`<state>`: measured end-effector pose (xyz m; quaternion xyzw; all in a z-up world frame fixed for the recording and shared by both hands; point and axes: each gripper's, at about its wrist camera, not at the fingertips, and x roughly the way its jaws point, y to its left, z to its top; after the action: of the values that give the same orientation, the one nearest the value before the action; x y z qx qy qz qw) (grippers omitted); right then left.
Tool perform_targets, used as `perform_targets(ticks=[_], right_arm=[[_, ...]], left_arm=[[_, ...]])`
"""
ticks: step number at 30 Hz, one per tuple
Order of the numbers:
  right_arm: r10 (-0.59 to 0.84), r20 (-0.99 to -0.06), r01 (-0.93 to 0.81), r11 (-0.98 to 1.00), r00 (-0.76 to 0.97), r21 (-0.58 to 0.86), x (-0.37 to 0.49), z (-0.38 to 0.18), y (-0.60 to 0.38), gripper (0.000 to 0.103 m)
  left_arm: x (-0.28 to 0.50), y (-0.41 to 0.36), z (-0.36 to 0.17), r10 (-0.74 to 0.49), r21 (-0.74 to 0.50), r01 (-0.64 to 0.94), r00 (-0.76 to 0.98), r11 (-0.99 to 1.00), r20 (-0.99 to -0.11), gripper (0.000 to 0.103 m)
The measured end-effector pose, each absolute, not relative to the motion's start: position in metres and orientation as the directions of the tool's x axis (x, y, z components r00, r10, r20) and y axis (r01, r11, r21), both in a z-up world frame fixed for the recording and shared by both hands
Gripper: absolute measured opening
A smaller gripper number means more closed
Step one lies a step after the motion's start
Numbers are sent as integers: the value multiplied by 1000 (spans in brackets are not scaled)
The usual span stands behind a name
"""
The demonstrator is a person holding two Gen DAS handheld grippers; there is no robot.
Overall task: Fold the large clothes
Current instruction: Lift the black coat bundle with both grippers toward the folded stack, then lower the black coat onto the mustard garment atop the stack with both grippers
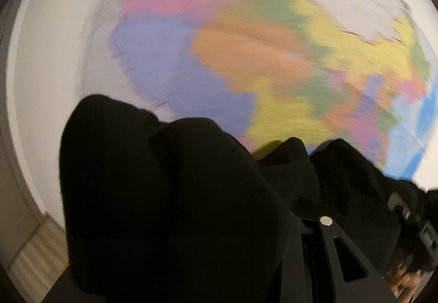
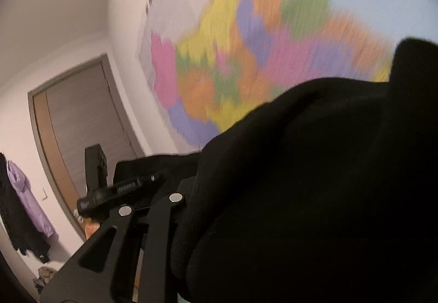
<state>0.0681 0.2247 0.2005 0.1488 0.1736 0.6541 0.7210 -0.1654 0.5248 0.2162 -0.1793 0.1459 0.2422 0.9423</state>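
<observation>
The black garment [image 1: 169, 193] is a thick, matt, soft-napped cloth. The right tool [image 2: 153, 223] has matt black arms, apparently plastic, set with glossy round metal pins; the wall map [image 1: 246, 51] looks like smooth matt paper. The door [image 2: 82, 116] has a wood-grain finish.

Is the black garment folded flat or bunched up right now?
Bunched: the black garment mounds in loose humps over both tongs, lifted before the wall map.
</observation>
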Motion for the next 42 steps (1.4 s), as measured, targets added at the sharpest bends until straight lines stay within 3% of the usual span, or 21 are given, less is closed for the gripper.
perform_targets(ticks=[2,8,13,15,19,21,23,25,27,28,32,35,40,42], right_arm=[[993,-109,-888,82,36,452,61,171,249,22],[885,-443,-828,138,-144,544,39,42,311,29],[885,-434,-832,109,-168,544,39,43,272,49],[897,-415,-829,110,-155,548,45,52,251,59],[910,-409,-803,198,-62,562,68,57,207,60],[915,-404,-788,251,3,562,79,53,178,69],[921,-389,-763,254,4,595,92,53,175,69],[924,-380,-769,218,-34,601,95,56,178,61],[911,-410,-824,198,-45,531,82,61,191,20],[904,-425,-841,195,-46,504,73,62,195,16],[889,-455,-850,200,-52,488,57,45,187,13],[827,-558,-821,272,-68,503,57,8,189,14],[833,-550,-815,281,-55,507,55,18,184,23],[822,-568,-829,298,-28,472,52,24,182,36]], left_arm=[[-177,556,182,437,-281,-558,809,780,-394,30],[-204,624,40,382,-337,-686,671,644,-636,29],[-229,636,17,333,-444,-643,733,623,-594,34],[-227,634,20,345,-414,-649,721,638,-601,37],[-224,631,22,385,-335,-687,670,645,-635,42],[-216,627,24,404,-307,-703,650,642,-644,46],[-214,623,24,429,-268,-718,627,643,-650,50],[-212,621,24,454,-233,-736,601,636,-658,52],[-211,621,23,463,-215,-748,580,628,-670,54],[-210,621,22,463,-211,-755,570,621,-679,55],[-209,630,16,476,-193,-789,525,583,-706,68],[-203,630,10,525,-118,-820,462,560,-715,85],[-213,610,23,609,-39,-839,425,542,-670,87],[-227,602,33,640,-34,-846,428,532,-637,87]])
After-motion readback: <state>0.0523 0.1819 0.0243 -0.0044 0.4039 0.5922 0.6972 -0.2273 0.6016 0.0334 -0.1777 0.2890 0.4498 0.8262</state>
